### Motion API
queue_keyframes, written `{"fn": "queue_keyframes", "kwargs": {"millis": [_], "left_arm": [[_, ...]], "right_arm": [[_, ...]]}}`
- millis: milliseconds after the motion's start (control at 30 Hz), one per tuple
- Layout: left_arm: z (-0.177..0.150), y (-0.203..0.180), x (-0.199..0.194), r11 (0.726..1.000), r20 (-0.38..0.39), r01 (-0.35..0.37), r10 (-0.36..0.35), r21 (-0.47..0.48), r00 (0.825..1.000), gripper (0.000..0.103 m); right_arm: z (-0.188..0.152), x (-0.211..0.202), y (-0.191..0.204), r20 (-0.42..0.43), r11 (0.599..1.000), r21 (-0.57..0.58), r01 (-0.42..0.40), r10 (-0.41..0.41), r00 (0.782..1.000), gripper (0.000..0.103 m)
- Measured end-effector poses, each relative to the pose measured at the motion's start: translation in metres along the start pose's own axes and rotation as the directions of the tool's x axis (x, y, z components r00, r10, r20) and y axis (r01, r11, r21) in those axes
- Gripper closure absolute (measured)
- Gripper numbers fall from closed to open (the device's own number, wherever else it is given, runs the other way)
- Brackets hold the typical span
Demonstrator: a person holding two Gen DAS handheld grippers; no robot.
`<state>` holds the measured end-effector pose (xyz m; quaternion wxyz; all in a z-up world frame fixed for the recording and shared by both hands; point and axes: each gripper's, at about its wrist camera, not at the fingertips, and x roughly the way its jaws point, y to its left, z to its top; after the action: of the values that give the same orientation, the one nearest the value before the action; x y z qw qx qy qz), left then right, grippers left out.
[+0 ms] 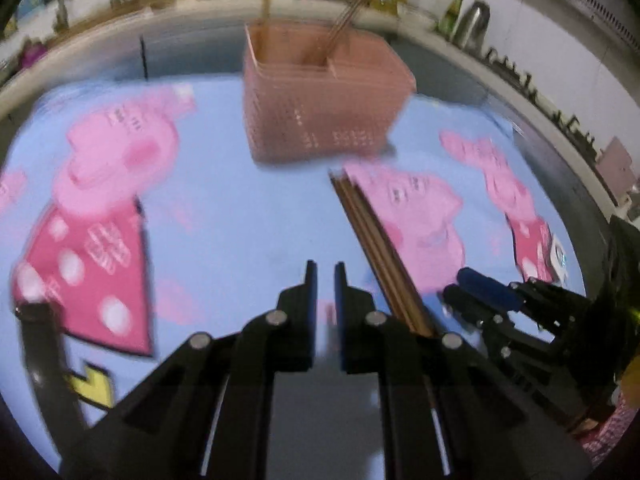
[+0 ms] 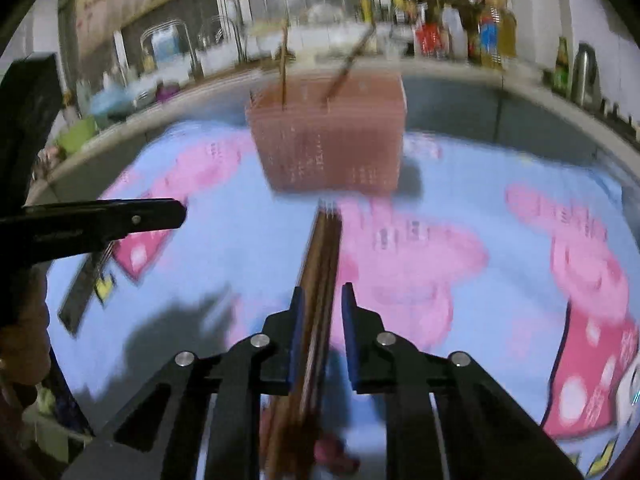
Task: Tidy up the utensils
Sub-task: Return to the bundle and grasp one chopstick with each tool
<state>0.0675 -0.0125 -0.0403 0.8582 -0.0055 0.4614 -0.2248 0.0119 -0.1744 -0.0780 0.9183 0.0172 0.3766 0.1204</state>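
Across the tabletop (image 1: pixel 240 208) a light blue cloth (image 2: pixel 248 264) printed with large pink cartoon pigs is spread, and most of both views is filled by it. Toward the far side of the cloth a pink perforated basket (image 1: pixel 320 112) is stood upright; a few brown utensils (image 1: pixel 344 28) are seen leaning out of its top, though blur keeps their kind from being told. In front of the basket a bundle of brown chopsticks (image 2: pixel 320 280) is held out lengthwise toward it, its far tips close to the basket's near wall but apart from it. The bundle is gripped by the right claw (image 2: pixel 322 304), whose blue-padded fingers (image 2: pixel 297 320) are seen on either side of the sticks; in the left wrist view the same bundle is seen running diagonally from that claw toward the basket. The left claw (image 1: pixel 326 280) is closed almost fully, with only a narrow slit left between its fingers and nothing held there, and it is poised over bare blue cloth just beside the chopsticks.
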Motion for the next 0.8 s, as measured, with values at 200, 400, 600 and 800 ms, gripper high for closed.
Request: {"fn": "queue_keyframes", "kwargs": {"millis": [200, 400, 600, 800], "left_arm": [[-0.018, -0.023, 0.024, 0.999, -0.057, 0.030, -0.028, 0.036, 0.998, 0.095], [-0.019, -0.039, 0.038, 0.998, -0.081, 0.020, -0.015, 0.065, 0.997, 0.095], [-0.017, -0.049, 0.046, 0.996, -0.095, 0.019, -0.011, 0.086, 0.995, 0.095], [-0.019, -0.059, 0.061, 0.994, -0.113, -0.007, 0.020, 0.113, 0.993, 0.095]], "right_arm": [[-0.028, 0.008, 0.003, -0.065, 1.000, 0.009, 0.002, -0.001, 0.998, 0.103], [-0.027, 0.009, -0.001, -0.047, 0.998, -0.019, 0.063, -0.064, 0.997, 0.103], [-0.031, 0.007, -0.009, -0.044, 0.998, 0.029, 0.048, -0.047, 0.998, 0.103], [-0.035, 0.004, -0.013, -0.045, 0.998, 0.058, 0.035, -0.033, 0.998, 0.103]]}}
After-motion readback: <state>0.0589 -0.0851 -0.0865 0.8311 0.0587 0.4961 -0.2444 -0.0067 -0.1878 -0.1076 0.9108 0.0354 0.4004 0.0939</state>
